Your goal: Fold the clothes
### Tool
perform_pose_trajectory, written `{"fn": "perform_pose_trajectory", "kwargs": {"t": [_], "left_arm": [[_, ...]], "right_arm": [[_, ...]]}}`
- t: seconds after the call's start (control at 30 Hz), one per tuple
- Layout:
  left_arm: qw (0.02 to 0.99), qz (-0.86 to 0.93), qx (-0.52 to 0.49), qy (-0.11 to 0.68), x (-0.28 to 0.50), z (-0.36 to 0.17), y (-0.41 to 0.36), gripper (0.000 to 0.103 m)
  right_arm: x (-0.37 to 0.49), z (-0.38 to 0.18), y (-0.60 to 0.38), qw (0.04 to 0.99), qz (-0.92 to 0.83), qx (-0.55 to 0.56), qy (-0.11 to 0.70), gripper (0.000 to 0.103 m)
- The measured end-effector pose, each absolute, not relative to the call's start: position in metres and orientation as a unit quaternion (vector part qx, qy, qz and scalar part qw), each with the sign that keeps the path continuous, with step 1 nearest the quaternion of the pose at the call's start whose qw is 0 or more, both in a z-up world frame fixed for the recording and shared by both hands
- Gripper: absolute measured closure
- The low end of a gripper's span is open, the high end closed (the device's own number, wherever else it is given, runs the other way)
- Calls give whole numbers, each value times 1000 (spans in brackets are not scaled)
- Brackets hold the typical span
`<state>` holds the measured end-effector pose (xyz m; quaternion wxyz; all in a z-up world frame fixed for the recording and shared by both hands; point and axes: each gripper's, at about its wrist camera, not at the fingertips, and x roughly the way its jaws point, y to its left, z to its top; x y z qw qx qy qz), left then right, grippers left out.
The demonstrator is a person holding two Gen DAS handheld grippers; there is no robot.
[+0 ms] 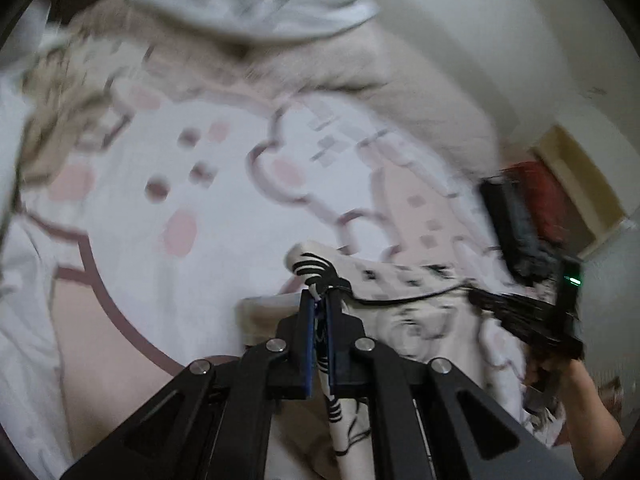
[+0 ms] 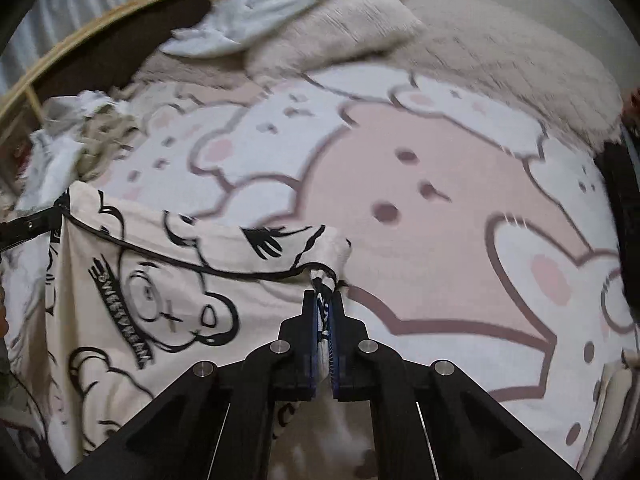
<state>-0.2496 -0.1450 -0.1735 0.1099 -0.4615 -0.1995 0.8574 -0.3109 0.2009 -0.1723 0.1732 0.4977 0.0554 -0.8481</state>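
A cream garment with black bear drawings hangs stretched between my two grippers above the bed. My left gripper is shut on one top corner of the garment. My right gripper is shut on the other top corner. In the left wrist view the right gripper shows at the right, held by a hand. In the right wrist view the left gripper's finger shows at the left edge, at the garment's far corner. The garment's lower part hangs out of sight.
The bed is covered by a pink and white bear-print blanket. A beige fluffy pillow and white cloth lie at the head. A crumpled clothes heap lies at the left. A red and black object stands at the right.
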Motion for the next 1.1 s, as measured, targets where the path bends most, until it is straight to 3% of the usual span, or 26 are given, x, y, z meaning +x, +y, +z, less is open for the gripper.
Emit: {"fn": "perform_pose_trajectory", "kwargs": {"t": [0.07,0.17,0.23,0.27,0.3,0.37,0.4,0.43,0.47,0.5,0.57,0.77,1.1], "left_arm": [[99,853,-470,-205,-255,-181,-149,96],[83,846,-482,-213,-263,-193,-155,85],[72,841,-490,-218,-268,-200,-159,55],[66,838,-495,-221,-270,-204,-161,40],[62,837,-496,-221,-271,-205,-164,39],[65,845,-489,-206,-253,-191,-172,39],[72,848,-485,-200,-243,-183,-173,41],[86,849,-483,-195,-231,-175,-170,41],[102,851,-479,-190,-219,-168,-166,41],[123,852,-475,-184,-207,-162,-157,42],[176,848,-470,-174,-179,-151,-133,44],[265,813,-505,-122,-111,-164,-45,48],[203,781,-571,-150,-58,-200,-42,48]], "right_arm": [[-319,-189,204,162,-839,516,56,98],[-325,-203,205,152,-829,535,53,96],[-319,-194,210,128,-844,517,60,61],[-316,-187,215,114,-853,505,64,25],[-312,-181,220,100,-862,492,67,19],[-301,-166,233,79,-870,480,82,20],[-295,-160,237,76,-869,480,87,25],[-284,-152,241,82,-868,481,88,36],[-273,-146,242,95,-865,486,84,58],[-259,-142,236,118,-860,490,78,68],[-227,-134,223,173,-848,497,66,74],[-130,-155,149,301,-789,527,93,75],[-30,-150,171,263,-824,495,77,74]]}}
